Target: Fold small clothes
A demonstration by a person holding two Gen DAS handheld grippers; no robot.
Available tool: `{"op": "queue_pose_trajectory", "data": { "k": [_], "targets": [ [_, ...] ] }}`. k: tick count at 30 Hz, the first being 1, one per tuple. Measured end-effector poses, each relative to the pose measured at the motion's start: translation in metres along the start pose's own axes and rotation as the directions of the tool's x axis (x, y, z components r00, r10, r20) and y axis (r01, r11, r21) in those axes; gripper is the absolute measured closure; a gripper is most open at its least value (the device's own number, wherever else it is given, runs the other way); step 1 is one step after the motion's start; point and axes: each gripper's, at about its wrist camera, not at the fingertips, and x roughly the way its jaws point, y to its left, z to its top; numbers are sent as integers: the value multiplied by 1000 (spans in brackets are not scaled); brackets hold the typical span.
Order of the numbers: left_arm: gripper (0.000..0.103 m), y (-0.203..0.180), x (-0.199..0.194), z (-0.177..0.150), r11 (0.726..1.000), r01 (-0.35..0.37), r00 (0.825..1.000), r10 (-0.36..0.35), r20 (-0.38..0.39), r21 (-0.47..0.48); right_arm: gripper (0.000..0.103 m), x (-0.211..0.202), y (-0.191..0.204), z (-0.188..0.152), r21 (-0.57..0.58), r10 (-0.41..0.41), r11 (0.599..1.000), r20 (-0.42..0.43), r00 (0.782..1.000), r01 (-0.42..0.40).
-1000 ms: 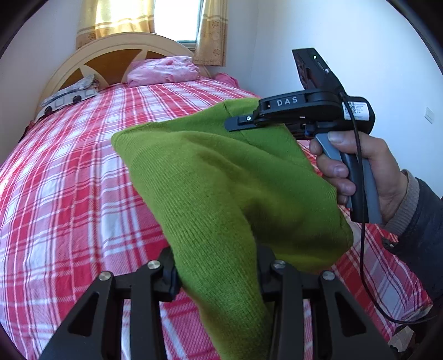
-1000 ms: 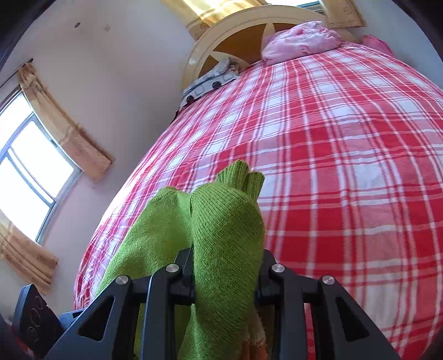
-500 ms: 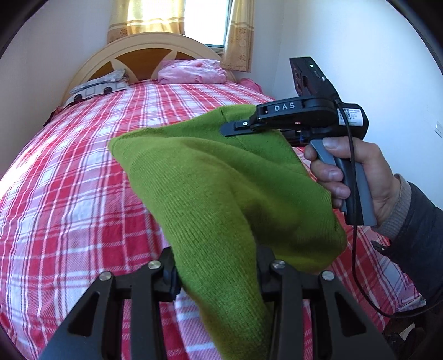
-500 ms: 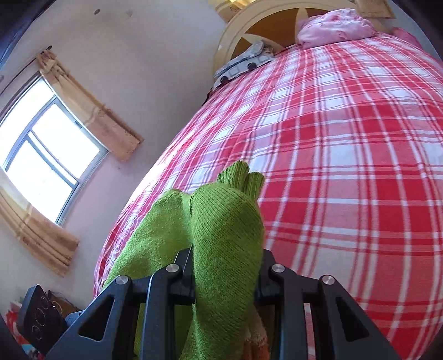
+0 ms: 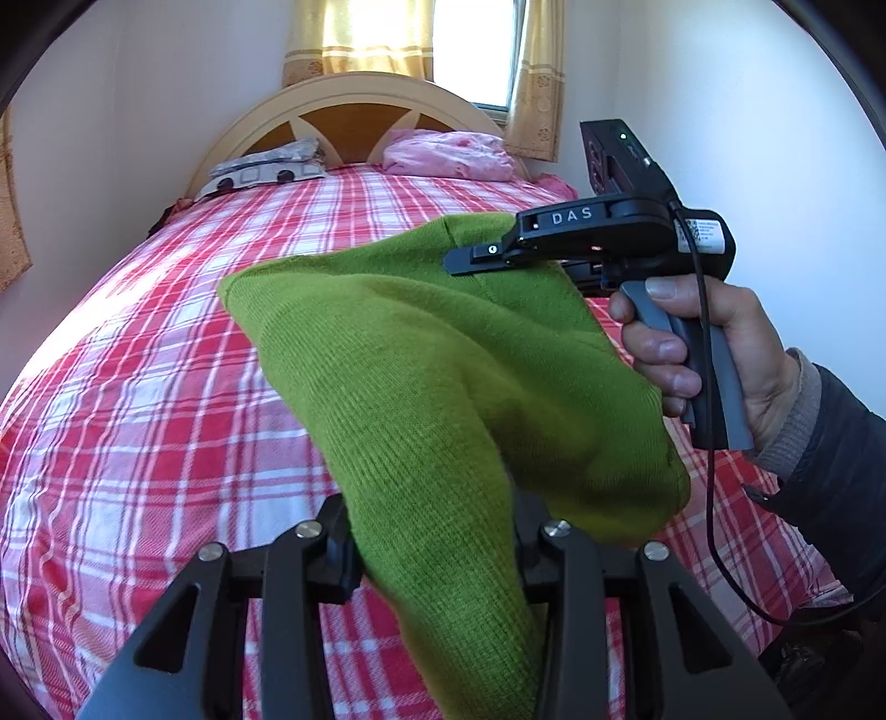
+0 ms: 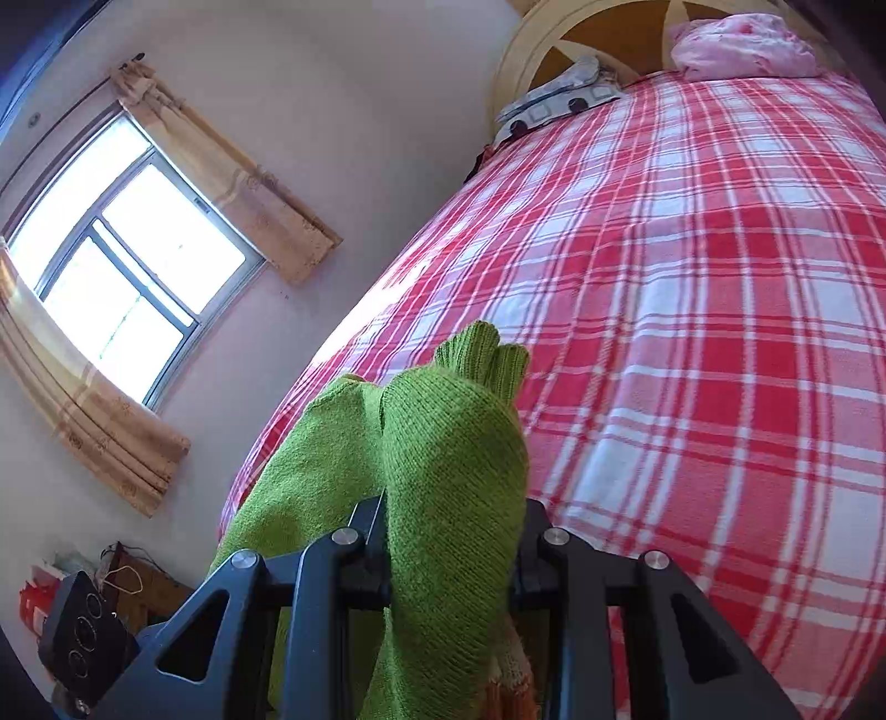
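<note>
One green knitted garment (image 5: 443,387) hangs in the air above the bed (image 5: 166,360), stretched between two grippers. The left gripper (image 5: 437,554) has its jaws pinching a bunched fold of the knit at the near edge; the cloth fills the gap and hides the inner pads and whatever lies below them. The right gripper (image 5: 470,260) shows from the side on the right, its jaws pressed onto the far corner of the garment, with the tips buried in the fabric. A hand (image 5: 703,354) wraps its grey grip, and a dark sleeve (image 5: 830,471) runs out of the picture on the right, so the rest of the person is cut off.

In the right wrist view the same garment (image 6: 454,471) is clamped between that gripper's jaws (image 6: 454,554), a ribbed edge poking up beyond them. A bit of orange knit (image 6: 509,687) peeks out below; what it belongs to I cannot tell.

Far off at the headboard (image 5: 343,111) lie two pillows: one grey patterned (image 5: 266,169) on the left, one pink (image 5: 448,155) on the right. Two windows show, one behind the headboard (image 5: 470,50) and one on the left wall (image 6: 122,266), both bleached by glare. The clutter at the lower left of the right wrist view is too small to make out.
</note>
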Motion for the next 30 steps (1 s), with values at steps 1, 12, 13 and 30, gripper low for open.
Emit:
{"op": "queue_pose_trajectory", "data": {
  "k": [1,12,13,30],
  "targets": [
    [63,3,-2,-2,1000,-9,1000,9,0,-5,73,6,7,-1,-9,5,1000,-7,1000,-5],
    [63,41,-27,-30,994,-101,995,101,-6,-35,73,72,58,-7,-54,60,996,-85,995,-65],
    [63,43,-30,-33,993,-110,994,109,-6,-34,73,78,62,-8,-57,65,996,-93,994,-71],
    [63,80,-45,-76,979,-175,984,169,-63,-109,73,155,107,-32,-105,84,988,-223,971,-110]
  ]
}}
